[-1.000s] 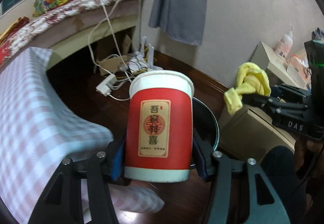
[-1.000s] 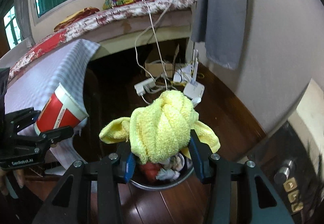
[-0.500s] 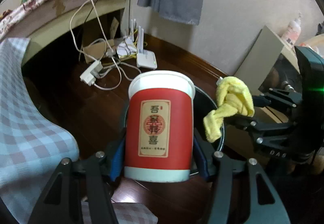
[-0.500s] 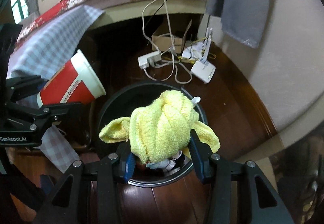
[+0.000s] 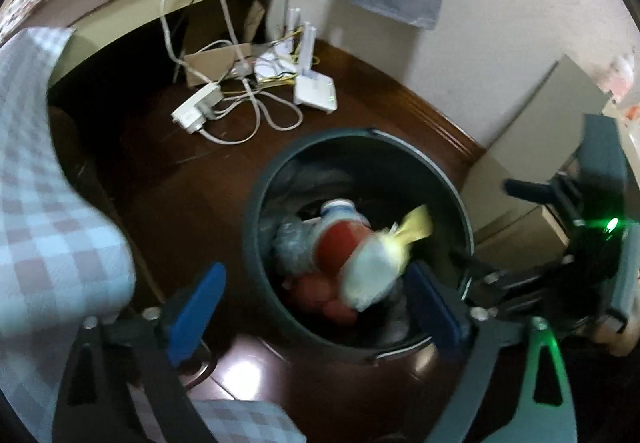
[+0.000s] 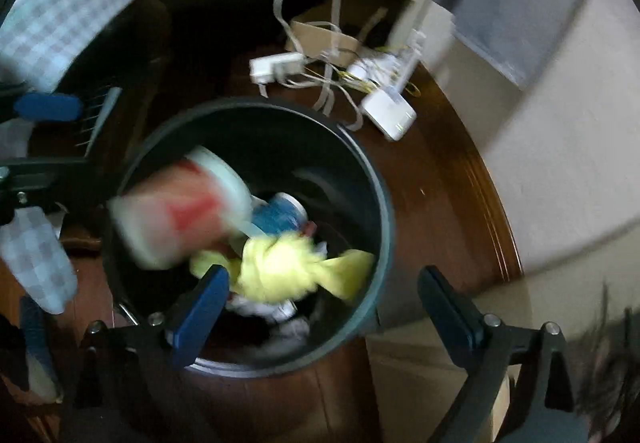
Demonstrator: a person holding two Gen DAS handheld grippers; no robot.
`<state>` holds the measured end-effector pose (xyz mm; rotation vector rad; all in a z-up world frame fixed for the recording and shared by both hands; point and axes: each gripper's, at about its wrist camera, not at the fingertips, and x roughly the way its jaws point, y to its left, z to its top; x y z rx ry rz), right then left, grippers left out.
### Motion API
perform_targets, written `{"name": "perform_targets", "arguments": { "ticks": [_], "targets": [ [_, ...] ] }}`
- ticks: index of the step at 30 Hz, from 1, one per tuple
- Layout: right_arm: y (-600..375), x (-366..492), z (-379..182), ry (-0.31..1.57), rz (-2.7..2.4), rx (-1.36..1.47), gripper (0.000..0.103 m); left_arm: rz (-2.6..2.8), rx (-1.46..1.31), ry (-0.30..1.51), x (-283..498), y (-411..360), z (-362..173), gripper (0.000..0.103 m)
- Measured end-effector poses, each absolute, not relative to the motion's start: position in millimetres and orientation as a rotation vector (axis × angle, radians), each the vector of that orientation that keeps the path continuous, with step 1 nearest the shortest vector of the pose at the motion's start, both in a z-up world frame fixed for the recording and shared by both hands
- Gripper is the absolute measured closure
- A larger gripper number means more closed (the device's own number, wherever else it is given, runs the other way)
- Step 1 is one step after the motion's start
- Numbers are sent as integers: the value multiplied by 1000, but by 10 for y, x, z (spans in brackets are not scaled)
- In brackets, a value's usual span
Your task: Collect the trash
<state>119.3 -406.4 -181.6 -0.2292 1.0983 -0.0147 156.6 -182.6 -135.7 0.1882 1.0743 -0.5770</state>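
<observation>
Both grippers hang over the dark round trash bin [image 5: 256,211]. The left gripper [image 5: 316,301] and right gripper [image 6: 324,301] have just sprung their jaws apart, nothing between them. The red paper cup [image 6: 180,211] and yellow cloth [image 6: 288,267] are inside the bin's mouth, blurred; the cup's label is unreadable.

The red paper cup [image 6: 180,219] is smeared by motion blur, its label unreadable. The yellow cloth [image 6: 284,271] hides the trash beneath it in the bin [image 6: 372,179].

Left gripper [image 5: 316,307] just opened wide, empty; red cup [image 5: 352,263] inside bin [image 5: 256,227].
</observation>
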Motion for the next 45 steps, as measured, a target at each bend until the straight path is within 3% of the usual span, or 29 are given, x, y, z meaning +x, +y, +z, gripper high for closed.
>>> {"name": "perform_targets", "arguments": {
  "ticks": [3,21,45],
  "targets": [
    [-4190,1077,-1694,1077,-83,-189,0,-548,219,1062,1504,-1791,-1378,5],
    [-3951,744,-1074,974,-118,-64,0,-497,234,929,1136,-1599,-823,4],
    [-3099,243,190,789,-45,-56,0,-362,114,754,633,-853,102,4]
  ]
}}
